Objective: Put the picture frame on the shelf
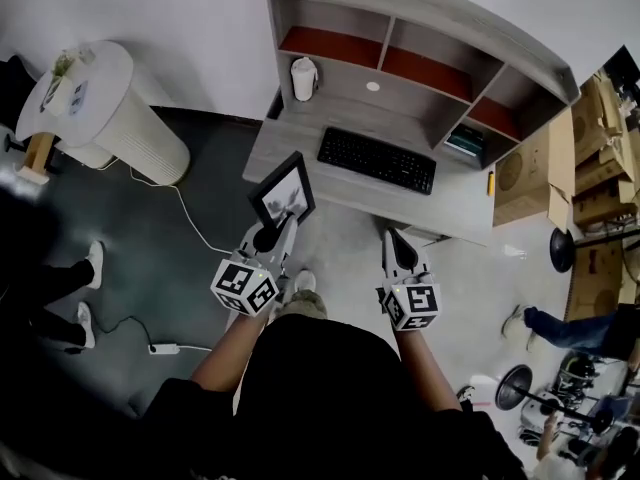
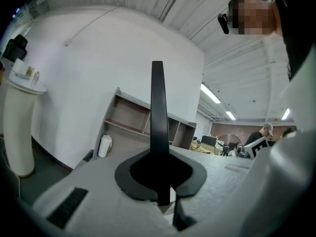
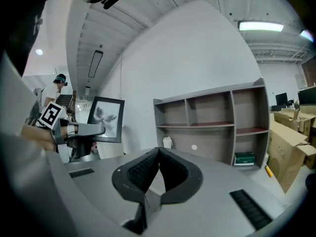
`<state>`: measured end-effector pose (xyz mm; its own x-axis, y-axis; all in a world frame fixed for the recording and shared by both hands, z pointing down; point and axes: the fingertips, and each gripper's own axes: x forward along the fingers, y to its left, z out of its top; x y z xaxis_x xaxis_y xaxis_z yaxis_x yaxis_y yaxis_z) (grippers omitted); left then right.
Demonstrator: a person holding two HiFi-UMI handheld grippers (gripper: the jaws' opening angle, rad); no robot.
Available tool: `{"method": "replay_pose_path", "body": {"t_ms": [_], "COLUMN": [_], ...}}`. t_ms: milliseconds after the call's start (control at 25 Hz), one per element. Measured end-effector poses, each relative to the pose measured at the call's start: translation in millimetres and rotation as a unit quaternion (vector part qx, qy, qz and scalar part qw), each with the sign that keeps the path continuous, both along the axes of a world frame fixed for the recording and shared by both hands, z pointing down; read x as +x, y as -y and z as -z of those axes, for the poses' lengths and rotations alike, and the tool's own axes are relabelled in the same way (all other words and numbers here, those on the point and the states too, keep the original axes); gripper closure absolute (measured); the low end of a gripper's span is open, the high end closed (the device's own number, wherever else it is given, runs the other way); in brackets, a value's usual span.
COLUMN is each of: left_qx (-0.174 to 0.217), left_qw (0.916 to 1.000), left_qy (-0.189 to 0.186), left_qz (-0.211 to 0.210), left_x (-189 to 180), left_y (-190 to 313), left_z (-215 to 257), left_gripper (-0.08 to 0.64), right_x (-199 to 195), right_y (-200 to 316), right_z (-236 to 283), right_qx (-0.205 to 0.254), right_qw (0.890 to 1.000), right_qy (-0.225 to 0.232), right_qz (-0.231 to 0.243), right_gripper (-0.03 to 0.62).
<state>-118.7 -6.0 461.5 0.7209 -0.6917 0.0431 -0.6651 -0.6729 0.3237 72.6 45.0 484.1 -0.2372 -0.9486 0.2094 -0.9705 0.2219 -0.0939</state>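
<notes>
Black picture frame (image 1: 283,190) sits upright in left gripper (image 1: 270,236), jaws pinched tight on its lower edge, held in the air just short of the grey desk (image 1: 300,148), near keyboard (image 1: 377,159). Right gripper (image 1: 398,245) is alongside w/ jaws pressed together, nothing btwn them. Shelf (image 1: 420,30) stands on desk's back; frame not on it yet.
</notes>
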Motion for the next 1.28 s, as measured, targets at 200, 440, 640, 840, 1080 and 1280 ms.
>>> {"method": "replay_pose_path", "body": {"t_ms": [200,440,640,840,1080,1280], "left_qx": [0.011,0.003,-0.001,-0.009,-0.023,-0.019], "left_qw": [0.9994,0.996,0.9931,0.9936,0.9933,0.9939], "left_qy": [-0.016,-0.037,-0.048,-0.043,-0.036,-0.028], "left_qz": [-0.028,-0.081,-0.107,-0.104,-0.107,-0.105], "left_x": [-8.1,-16.4,-19.4,-16.4,-6.1,10.0], "left_y": [58.7,92.0,113.4,132.5,157.4,197.1], "left_z": [12.3,18.6,15.9,6.1,-2.5,-0.5], "left_gripper": [0.535,0.535,0.535,0.535,0.535,0.535], "right_x": [-16.9,-40.0,-61.4,-58.6,-59.5,-42.6], "right_y": [45.4,94.4,108.8,122.4,143.8,184.8], "right_z": [-8.4,-4.4,-8.6,-14.1,-17.9,-19.7], "right_qx": [-0.021,-0.017,-0.027,-0.033,-0.028,-0.02], "right_qw": [1.0,1.0,0.999,0.999,1.0,1.0], "right_qy": [0.005,-0.004,-0.018,-0.019,-0.005,0.0], "right_qz": [-0.01,-0.016,0.001,-0.001,0.01,0.006], "right_gripper": [0.58,0.58,0.58,0.58,0.58,0.58]}}
